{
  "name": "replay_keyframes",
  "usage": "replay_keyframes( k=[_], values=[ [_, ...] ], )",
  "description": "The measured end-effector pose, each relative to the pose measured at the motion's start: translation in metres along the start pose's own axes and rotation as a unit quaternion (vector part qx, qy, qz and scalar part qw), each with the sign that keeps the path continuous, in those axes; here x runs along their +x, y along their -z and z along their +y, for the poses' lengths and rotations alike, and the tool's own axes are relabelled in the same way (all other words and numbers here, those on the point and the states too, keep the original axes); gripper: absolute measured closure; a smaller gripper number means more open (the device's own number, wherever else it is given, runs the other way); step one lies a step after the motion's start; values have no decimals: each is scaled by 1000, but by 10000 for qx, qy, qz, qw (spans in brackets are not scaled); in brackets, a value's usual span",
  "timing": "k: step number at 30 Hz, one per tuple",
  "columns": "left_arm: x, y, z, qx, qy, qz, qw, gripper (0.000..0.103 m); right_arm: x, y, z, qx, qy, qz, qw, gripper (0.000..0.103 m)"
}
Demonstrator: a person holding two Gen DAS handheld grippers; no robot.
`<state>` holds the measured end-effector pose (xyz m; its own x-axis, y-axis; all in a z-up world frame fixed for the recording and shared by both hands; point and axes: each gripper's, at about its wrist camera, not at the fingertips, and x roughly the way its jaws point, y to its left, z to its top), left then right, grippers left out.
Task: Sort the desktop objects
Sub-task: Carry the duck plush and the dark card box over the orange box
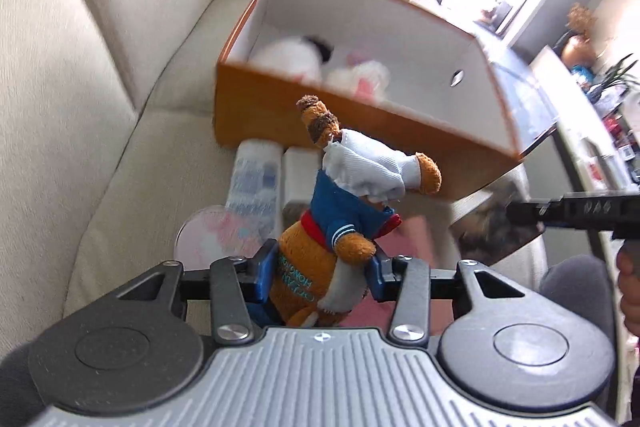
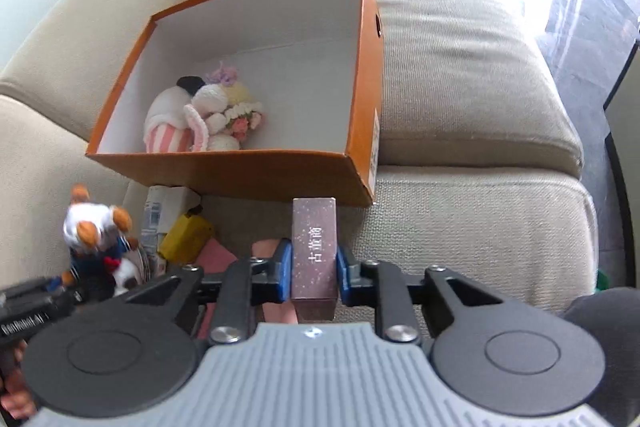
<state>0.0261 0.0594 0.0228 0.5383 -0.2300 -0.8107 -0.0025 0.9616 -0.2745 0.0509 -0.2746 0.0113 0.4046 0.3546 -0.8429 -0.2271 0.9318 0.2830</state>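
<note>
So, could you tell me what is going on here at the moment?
A person is sorting things on a sofa with two handheld grippers. The left gripper is shut on a plush bear in a blue sailor top; the right gripper is shut on a small purple carton. Both are in front of an open orange box, which already holds two soft toys. More items lie beside the box.
</note>
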Motion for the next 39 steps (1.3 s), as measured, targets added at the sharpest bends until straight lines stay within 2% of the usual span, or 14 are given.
replay_keyframes(
  k=[8, 12, 16, 22, 27, 34, 39],
  values=[
    [-28, -40, -31, 221, 588, -414, 9972, 52, -66, -18, 5, -511, -100, -557, 9971, 79],
    [-36, -64, -52, 415, 639, -655, 9949, 52, -88, -35, 10, -643, -240, -890, 9937, 79],
    [-38, -85, -66, 481, 672, -834, 9931, 52, -93, -56, 19, -744, -234, -1185, 9899, 79],
    [-30, -111, -76, 476, 678, -906, 9924, 52, -69, -89, 26, -666, -228, -1288, 9892, 79],
    [-13, -125, -67, 285, 727, -876, 9931, 52, -32, -96, 29, -732, -80, -1131, 9909, 79],
    [26, -137, -52, 32, 948, -581, 9938, 52, 5, -97, 21, -671, 16, -870, 9939, 79],
    [68, -136, -42, -59, 1055, -174, 9943, 52, 21, -99, 12, -518, 37, -740, 9959, 79]
  ],
)
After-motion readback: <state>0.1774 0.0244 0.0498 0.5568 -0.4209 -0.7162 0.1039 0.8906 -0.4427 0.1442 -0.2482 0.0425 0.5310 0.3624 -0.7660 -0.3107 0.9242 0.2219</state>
